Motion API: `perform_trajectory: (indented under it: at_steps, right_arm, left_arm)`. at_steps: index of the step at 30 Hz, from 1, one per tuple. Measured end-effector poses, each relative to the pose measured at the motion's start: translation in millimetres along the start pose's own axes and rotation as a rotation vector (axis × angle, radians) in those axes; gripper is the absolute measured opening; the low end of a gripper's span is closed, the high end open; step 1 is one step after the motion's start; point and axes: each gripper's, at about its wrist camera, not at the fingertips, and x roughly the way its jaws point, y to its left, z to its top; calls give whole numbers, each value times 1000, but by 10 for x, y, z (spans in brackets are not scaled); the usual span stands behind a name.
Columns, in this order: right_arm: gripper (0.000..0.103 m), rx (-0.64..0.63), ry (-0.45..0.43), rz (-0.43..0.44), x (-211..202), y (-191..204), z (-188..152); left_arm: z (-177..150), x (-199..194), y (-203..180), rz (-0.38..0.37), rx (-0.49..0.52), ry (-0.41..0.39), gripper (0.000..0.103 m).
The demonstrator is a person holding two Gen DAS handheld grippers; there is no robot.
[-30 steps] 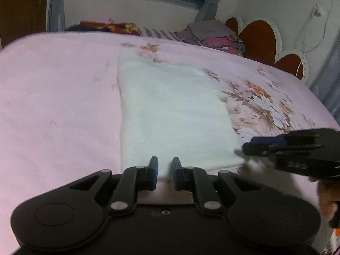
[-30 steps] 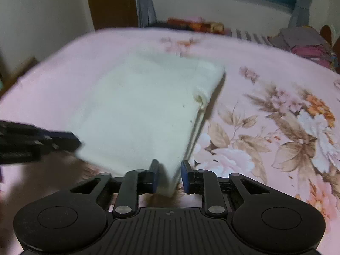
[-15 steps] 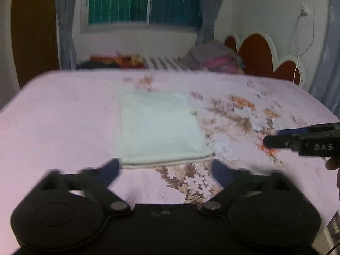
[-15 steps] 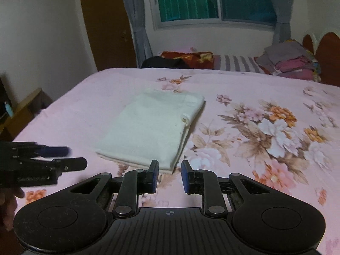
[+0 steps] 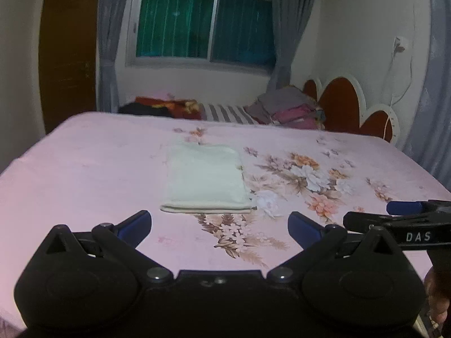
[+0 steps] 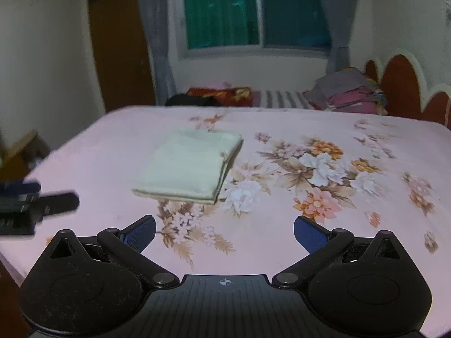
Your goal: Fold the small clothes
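Ahead, folded cloth (image 5: 205, 180) lies alone on floral bedsheet (image 5: 84, 174) — clothes pile (image 5: 287, 109) beyond.

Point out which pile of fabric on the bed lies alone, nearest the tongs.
The cream folded cloth, lying flat by itself mid-bed, just ahead of both open tongs. The grey-and-pink stack and the red bundle sit along the far edge.

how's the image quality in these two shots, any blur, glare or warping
Left wrist view: dim and soft, the window frame bows from fisheye warping, the folded cream cloth reads clearly. Right wrist view: the left gripper is motion-smeared at the edge; the pink floral bedsheet shows no glare.
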Motion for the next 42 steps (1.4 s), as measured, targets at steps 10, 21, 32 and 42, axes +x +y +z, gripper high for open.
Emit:
perform_trajectory:
  at_steps: [10, 21, 32, 42]
  right_arm:
    - [103, 3, -42, -20, -364, 9, -20]
    - [103, -11, -63, -18, -449, 70, -26]
    - [103, -5, -61, -15, -464, 61, -14]
    - [103, -6, -68, -14, -470, 52, 1]
  left_arm:
    - [-52, -187, -158, 21, 21, -10, 103]
    - [-72, -258, -184, 42, 33, -27, 103]
    - [-64, -237, -174, 35, 36, -32, 103]
    - [-53, -243, -140, 31, 36, -35, 103]
